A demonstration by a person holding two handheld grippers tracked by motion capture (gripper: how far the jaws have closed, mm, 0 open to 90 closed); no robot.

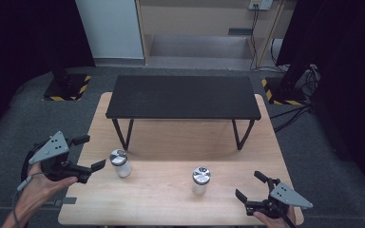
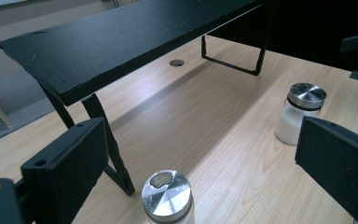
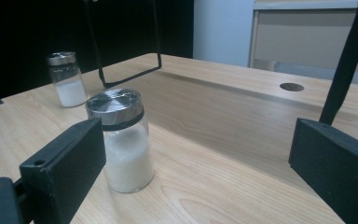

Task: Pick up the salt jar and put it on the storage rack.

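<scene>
A light wooden counter stands on dark grey carpet, with a small round hole in its top near the far side. On its far half sits a low black shelf on thin black metal legs, throwing a soft shadow on the wood beneath it. Beyond, a pale wall panel stands beside a beige cabinet-like recess. Cables hang from a wall socket at the upper right. Black stands rest on yellow-and-black hazard-striped bases at both sides. The far left and right edges of the room are dark, hung in black.
</scene>
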